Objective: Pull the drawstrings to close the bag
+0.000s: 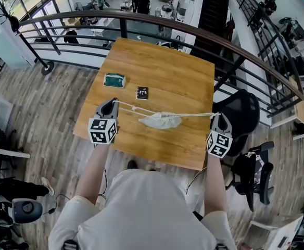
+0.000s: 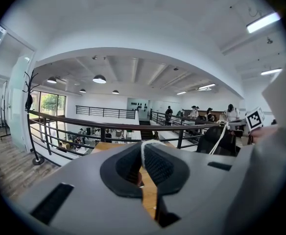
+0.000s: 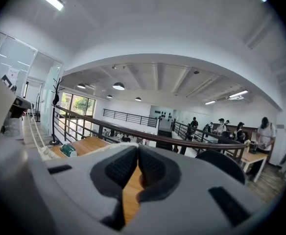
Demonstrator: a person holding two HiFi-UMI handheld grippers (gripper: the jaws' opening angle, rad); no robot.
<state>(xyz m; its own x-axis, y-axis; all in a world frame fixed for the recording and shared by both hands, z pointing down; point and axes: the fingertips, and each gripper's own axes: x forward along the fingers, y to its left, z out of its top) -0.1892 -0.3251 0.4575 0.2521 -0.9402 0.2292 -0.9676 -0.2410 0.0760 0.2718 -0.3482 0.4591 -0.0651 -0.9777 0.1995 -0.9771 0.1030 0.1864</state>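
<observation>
left gripper (image 1: 114, 103): jaws clamped on left drawstring (image 1: 128, 107), 9 o'clock of bag (image 1: 161, 120) | right gripper (image 1: 217, 116): jaws pinched on right drawstring (image 1: 196, 115), 3 o'clock of bag | bag: bunched, over table (image 1: 157, 66), toward its 6 o'clock edge

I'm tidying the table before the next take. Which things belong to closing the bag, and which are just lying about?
In the job: white bag, its drawstrings, left hand-held gripper, right hand-held gripper, both shut on the drawstrings.
Lying about: green object, small black card.
</observation>
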